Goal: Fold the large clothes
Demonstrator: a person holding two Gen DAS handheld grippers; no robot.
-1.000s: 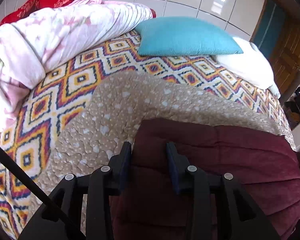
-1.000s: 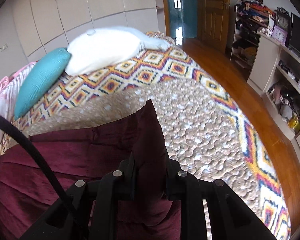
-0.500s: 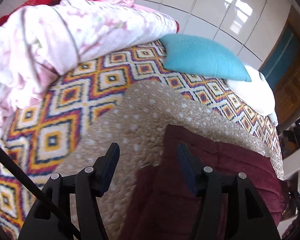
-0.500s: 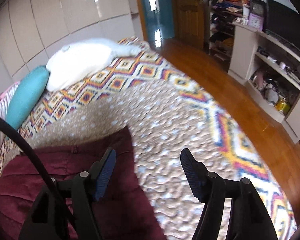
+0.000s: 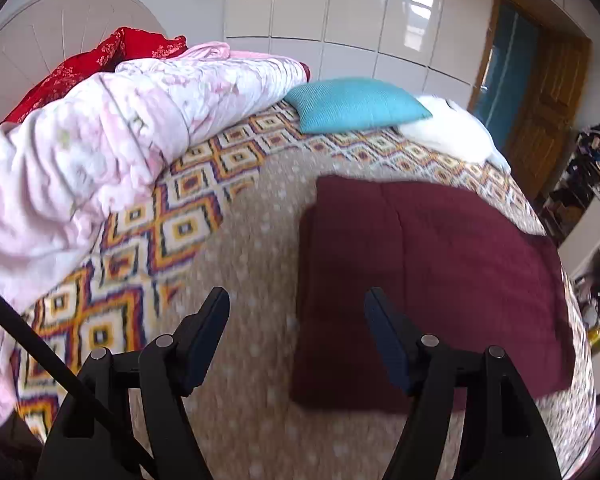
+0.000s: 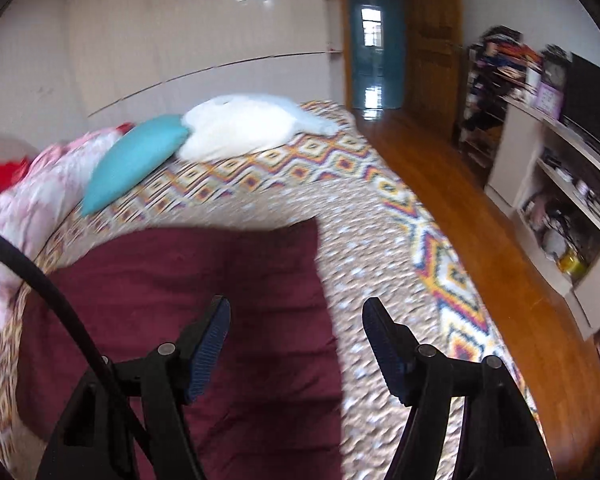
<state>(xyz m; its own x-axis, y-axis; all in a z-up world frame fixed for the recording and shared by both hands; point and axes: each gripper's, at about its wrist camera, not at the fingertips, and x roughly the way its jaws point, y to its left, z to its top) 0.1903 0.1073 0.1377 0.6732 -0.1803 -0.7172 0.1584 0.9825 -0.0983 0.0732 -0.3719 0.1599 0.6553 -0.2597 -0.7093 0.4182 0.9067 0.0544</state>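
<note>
A: Where's your garment?

B: Your dark maroon folded fleece garment (image 5: 428, 280) lies flat as a rectangle on the speckled beige quilted blanket (image 5: 252, 248), which is spread over the bed's bedspread patterned with orange and white diamonds (image 5: 180, 224). No brand, label or writing can be read on it, nor anywhere else.

A: And your tongs?

B: Both are spread wide and hold nothing. Your left tongs (image 5: 296, 304) hang above the garment's left edge; your right tongs (image 6: 296, 312) hang above its right edge (image 6: 180, 300). A second ago each was pinched on the maroon cloth, the right one holding a corner up in a peak. Half a second ago they had already let go and sat low over the garment. Now they've pulled back higher, and the cloth has settled flat.

A: What does one view give you that the other doesn't?

B: Your left view shows the bundled pink floral duvet (image 5: 100, 152) with crumpled red cloth (image 5: 112, 56) behind it, large and close. Your right view shows the wooden floor (image 6: 480, 208) and the white open shelf unit (image 6: 560, 200) beside the bed. Both catch the teal ribbed cushion (image 5: 356, 104) touching the white pillow (image 5: 452, 128) at the far side.
</note>
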